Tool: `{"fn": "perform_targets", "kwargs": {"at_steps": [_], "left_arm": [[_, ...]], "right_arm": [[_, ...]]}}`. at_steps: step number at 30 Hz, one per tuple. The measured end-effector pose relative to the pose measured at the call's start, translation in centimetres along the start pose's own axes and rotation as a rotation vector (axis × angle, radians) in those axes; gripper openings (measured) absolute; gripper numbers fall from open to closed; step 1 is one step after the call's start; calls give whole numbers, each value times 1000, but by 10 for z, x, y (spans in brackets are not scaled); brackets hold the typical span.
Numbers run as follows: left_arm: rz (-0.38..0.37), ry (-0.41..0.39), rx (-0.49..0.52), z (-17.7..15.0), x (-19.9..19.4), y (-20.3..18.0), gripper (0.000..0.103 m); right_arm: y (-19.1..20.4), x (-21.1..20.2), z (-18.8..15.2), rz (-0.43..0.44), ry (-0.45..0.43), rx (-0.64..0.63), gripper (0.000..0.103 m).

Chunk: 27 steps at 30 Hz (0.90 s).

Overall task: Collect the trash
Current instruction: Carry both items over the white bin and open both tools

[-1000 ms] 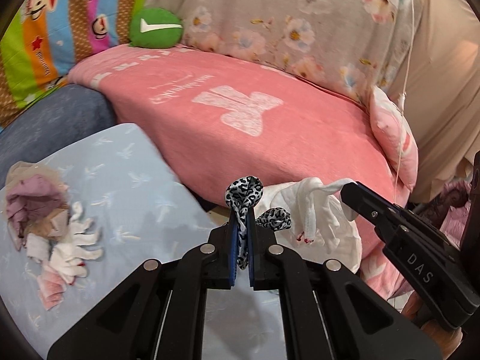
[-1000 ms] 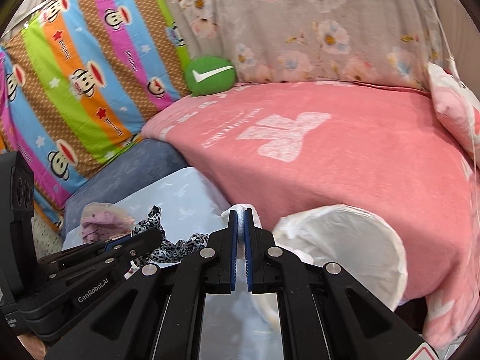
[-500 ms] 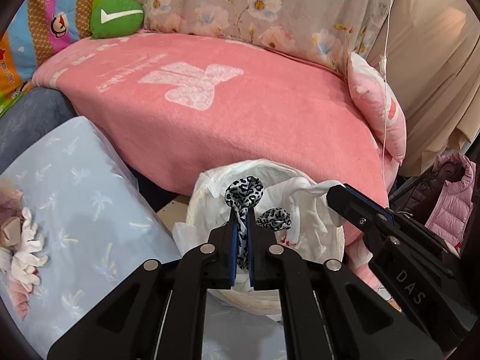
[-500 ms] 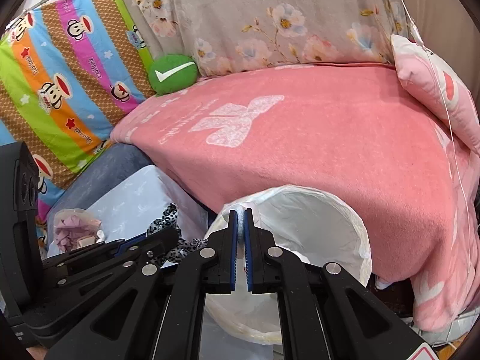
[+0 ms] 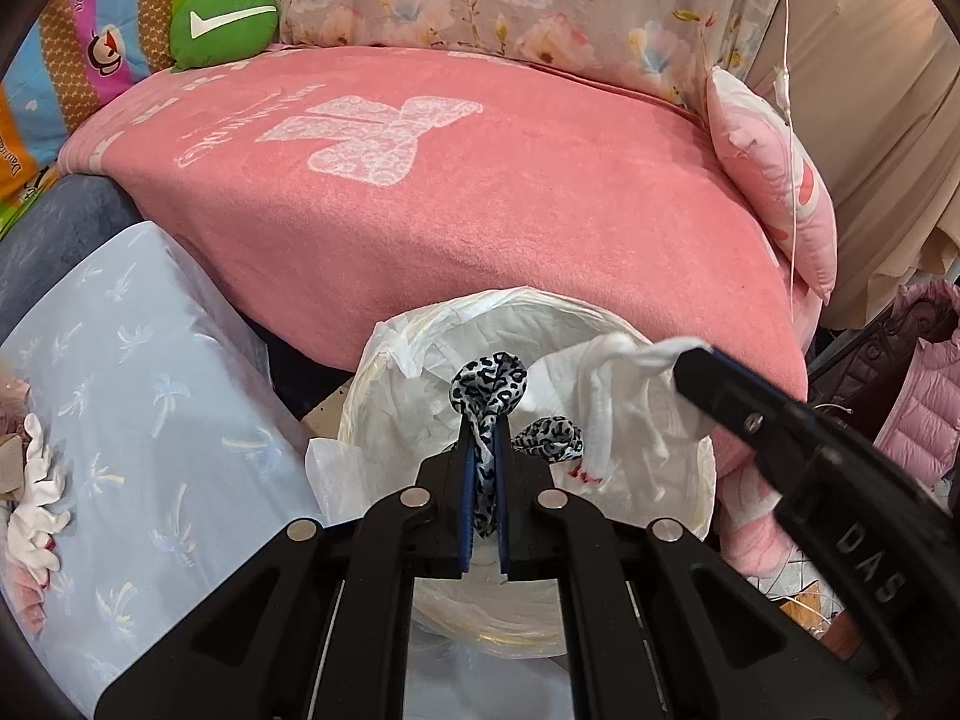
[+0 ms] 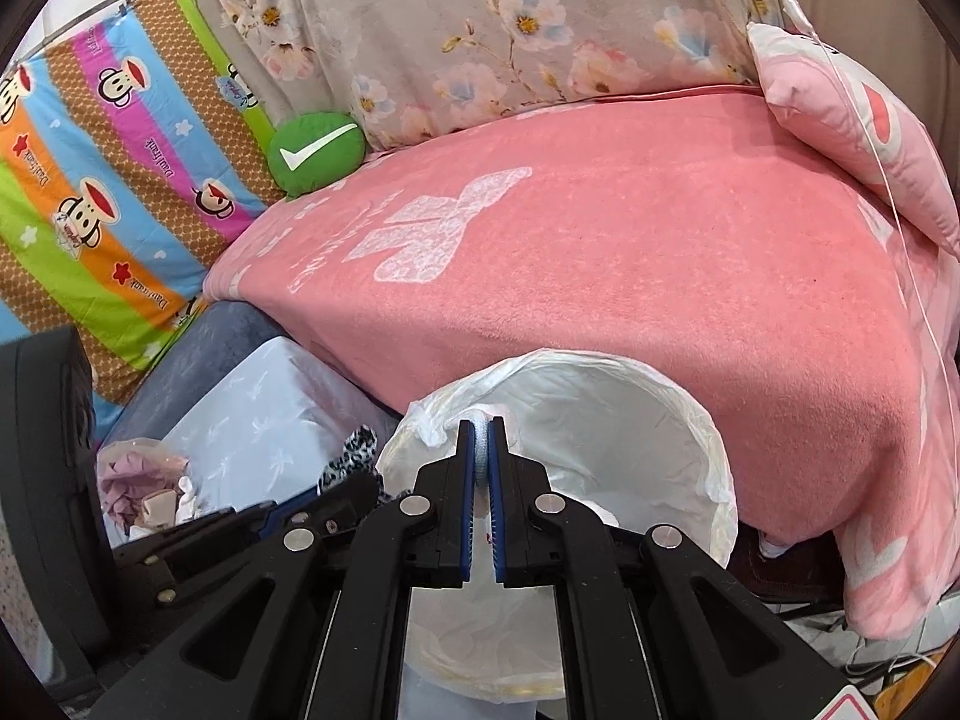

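Note:
My left gripper [image 5: 485,438] is shut on a black-and-white leopard-print scrap of cloth [image 5: 489,387], which hangs over the mouth of a bin lined with a white plastic bag [image 5: 390,360]. In the same view my right gripper [image 5: 690,360] reaches in from the right, holding a white glove [image 5: 606,396] with red marks over the bin. In the right wrist view my right gripper [image 6: 481,429] is shut on the white glove [image 6: 480,450], above the bag-lined bin [image 6: 660,420]. The leopard cloth [image 6: 354,450] shows to its left.
A pink blanket [image 5: 480,192] covers the bed behind the bin. A light blue patterned sheet [image 5: 132,390] lies at the left with a pile of more white gloves and pinkish scraps [image 5: 30,480]. A pink pillow [image 5: 774,168] and a green cushion [image 5: 222,24] rest on the bed.
Both grippers have moved right and down with their pieces, from beside the blue sheet to over the bin's mouth. The bin has come fully into view.

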<state>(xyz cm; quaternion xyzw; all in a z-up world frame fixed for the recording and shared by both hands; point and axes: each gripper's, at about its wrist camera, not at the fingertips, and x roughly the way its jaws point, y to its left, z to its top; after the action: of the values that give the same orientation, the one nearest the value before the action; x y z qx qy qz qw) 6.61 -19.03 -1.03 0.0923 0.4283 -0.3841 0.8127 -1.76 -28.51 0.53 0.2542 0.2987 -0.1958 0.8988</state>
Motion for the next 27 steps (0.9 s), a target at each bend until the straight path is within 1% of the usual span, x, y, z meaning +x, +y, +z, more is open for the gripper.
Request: {"fn": "perform_targets", "kwargs": {"at_steps": [7, 14, 18, 19, 20, 23, 24, 25, 27], "left_arm": [[2, 17, 10, -1, 9, -4, 6], [-5, 32, -1, -1, 12, 1, 7], [-2, 50, -23, -4, 15, 6, 9], [6, 51, -31, -5, 15, 8, 14], [5, 50, -36, -5, 16, 10, 17], [22, 44, -40, -7, 14, 13, 33], [38, 41, -43, -7, 13, 15, 46], [50, 32, -45, -8, 11, 16, 54], [62, 16, -42, -7, 8, 19, 55]], "right_arm": [[0, 6, 0, 7, 7, 0, 4], [5, 12, -3, 6, 23, -12, 4], [8, 14, -3, 3, 28, -22, 5], [8, 15, -2, 2, 30, -23, 5], [7, 16, -2, 0, 33, -24, 5], [4, 19, -2, -5, 44, -22, 6], [3, 20, -3, -5, 47, -20, 8], [2, 21, -3, -7, 49, -17, 10], [1, 20, -2, -11, 46, -16, 10]]}}
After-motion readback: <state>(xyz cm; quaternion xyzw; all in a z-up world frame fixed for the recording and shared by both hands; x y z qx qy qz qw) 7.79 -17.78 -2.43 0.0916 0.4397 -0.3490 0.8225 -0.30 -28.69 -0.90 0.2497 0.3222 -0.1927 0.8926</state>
